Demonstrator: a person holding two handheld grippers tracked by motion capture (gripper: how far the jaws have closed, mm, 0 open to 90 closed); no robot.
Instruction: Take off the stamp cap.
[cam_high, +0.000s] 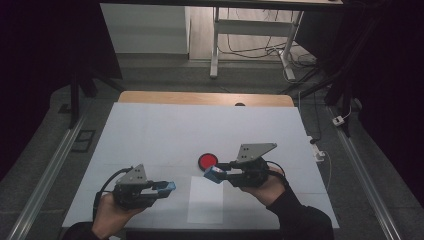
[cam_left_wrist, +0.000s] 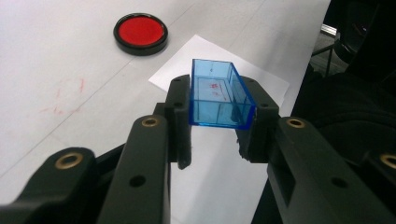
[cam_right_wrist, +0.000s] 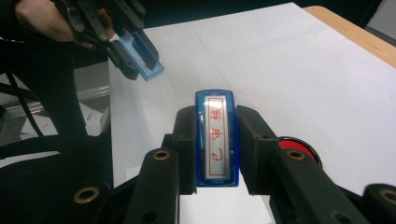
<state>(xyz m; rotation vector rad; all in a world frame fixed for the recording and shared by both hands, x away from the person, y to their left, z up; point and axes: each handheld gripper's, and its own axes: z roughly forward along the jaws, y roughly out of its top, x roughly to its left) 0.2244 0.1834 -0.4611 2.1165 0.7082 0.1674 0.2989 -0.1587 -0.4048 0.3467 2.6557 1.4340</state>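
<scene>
Left gripper (cam_left_wrist: 219, 135) clenched on the clear blue stamp cap (cam_left_wrist: 219, 95), held above the near part of the surface (cam_high: 150, 130), open side tilted up and away; right gripper (cam_right_wrist: 217, 149) clamped on the blue rectangular stamp (cam_right_wrist: 217, 137), its red-lettered face turned toward the camera, held above the sheet of white paper (cam_high: 206, 200) near the surface's near edge; red ink pad (cam_high: 207, 160) just beyond the paper, toward the surface's middle. Likely hazards: the inked face could brush a jaw or the cap's outer wall and smear; a tilted approach could jam the stamp on the cap's rim; the narrow side grip on the smooth cap could let it pivot or slip out when pushed.
</scene>
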